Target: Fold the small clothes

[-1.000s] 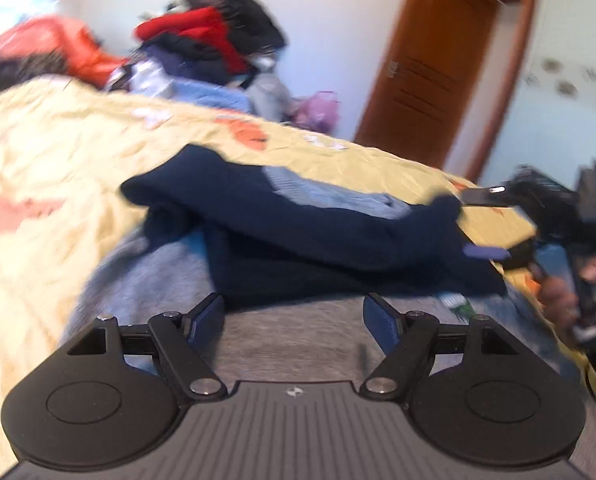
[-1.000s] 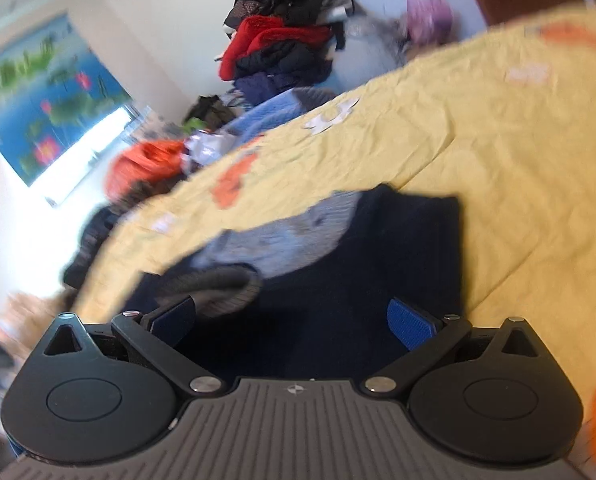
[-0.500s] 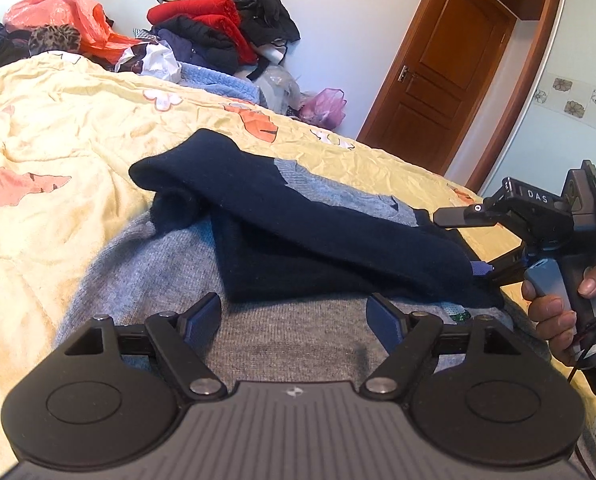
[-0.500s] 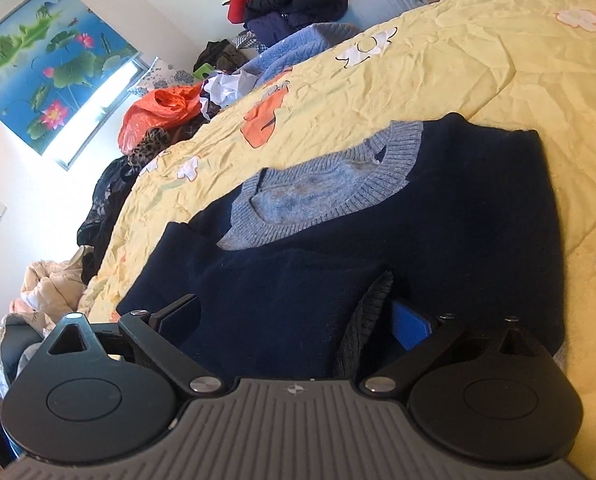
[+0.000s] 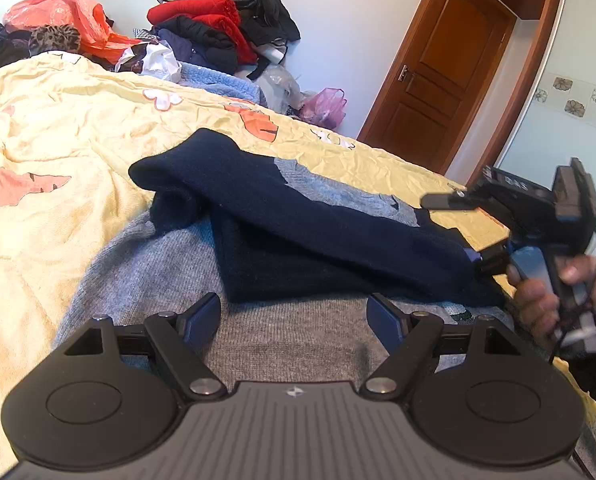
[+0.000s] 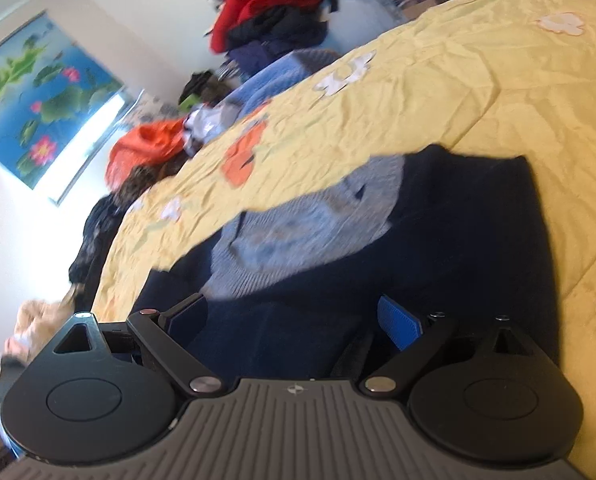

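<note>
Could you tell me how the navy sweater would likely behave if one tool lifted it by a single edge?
The navy sweater looks like soft knit, already slumped in rounded folds, so it would probably droop and unfold. Its layers sit loosely stacked, so they may slide apart. Its bulk suggests moderate weight, likely dragging on the grey garment beneath.

The right claw (image 6: 294, 320) has narrowed slightly — the navy sweater (image 6: 437, 248) now lies folded.

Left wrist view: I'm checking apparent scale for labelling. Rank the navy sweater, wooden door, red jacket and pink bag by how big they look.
1. navy sweater, though it is nearest the camera
2. wooden door
3. red jacket
4. pink bag
</note>
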Tool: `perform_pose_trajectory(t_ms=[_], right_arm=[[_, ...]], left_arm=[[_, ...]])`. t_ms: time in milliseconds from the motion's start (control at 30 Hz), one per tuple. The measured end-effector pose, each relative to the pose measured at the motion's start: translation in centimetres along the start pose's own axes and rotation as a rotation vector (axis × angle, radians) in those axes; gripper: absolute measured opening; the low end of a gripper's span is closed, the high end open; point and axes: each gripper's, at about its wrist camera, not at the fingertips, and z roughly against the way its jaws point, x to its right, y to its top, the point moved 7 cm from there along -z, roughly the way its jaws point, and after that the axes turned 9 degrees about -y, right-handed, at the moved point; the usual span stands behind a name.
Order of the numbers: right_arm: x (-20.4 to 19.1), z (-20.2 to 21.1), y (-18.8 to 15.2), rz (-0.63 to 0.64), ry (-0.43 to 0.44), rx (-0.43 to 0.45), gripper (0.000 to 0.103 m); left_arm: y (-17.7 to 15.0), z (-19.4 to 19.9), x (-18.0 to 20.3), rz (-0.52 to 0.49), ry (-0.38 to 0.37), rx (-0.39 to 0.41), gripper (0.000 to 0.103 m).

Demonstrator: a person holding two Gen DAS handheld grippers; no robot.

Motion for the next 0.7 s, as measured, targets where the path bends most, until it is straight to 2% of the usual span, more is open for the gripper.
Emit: perform_pose_trajectory(t_ms=[100, 167, 200, 233, 267, 300, 433, 533, 700], right_arm=[[-0.5, 0.7, -1.2, 0.048, 0.02, -0.022, 0.088], [-0.4, 0.9, -1.5, 0.076, -0.001, -0.015, 0.076], [-0.3, 0.9, -1.6, 0.086, -0.016, -0.012, 0.063], [0.1, 0.7, -1.6, 0.092, -0.035, -0.013, 0.042], [0.3, 0.6, -1.6, 0.087, -0.044, -0.022, 0.031], [0.5, 0.5, -1.4, 0.078, -0.037, -0.026, 0.026], [-0.1, 2.2, -0.2, 0.111, -0.021, -0.004, 0.021], [-0.3, 4.9, 2.0, 0.15, -0.02, 0.049, 0.021], [3.4, 8.9, 5.0, 0.138, -0.111, 0.111, 0.021]], left_arm=[[0.0, 0.0, 0.0, 0.0, 0.0, -0.001, 0.082], [0.0, -0.1, 0.0, -0.002, 0.0, -0.001, 0.082], [0.0, -0.1, 0.0, -0.003, 0.001, -0.002, 0.082], [0.0, -0.1, 0.1, -0.005, 0.003, -0.002, 0.082], [0.0, -0.1, 0.1, -0.006, 0.005, -0.002, 0.082], [0.0, -0.1, 0.1, -0.007, 0.006, -0.002, 0.082], [0.0, -0.1, 0.2, -0.008, 0.01, -0.002, 0.082], [0.0, -0.1, 0.2, -0.007, 0.009, -0.001, 0.082], [0.0, -0.1, 0.3, -0.003, 0.007, 0.0, 0.082]])
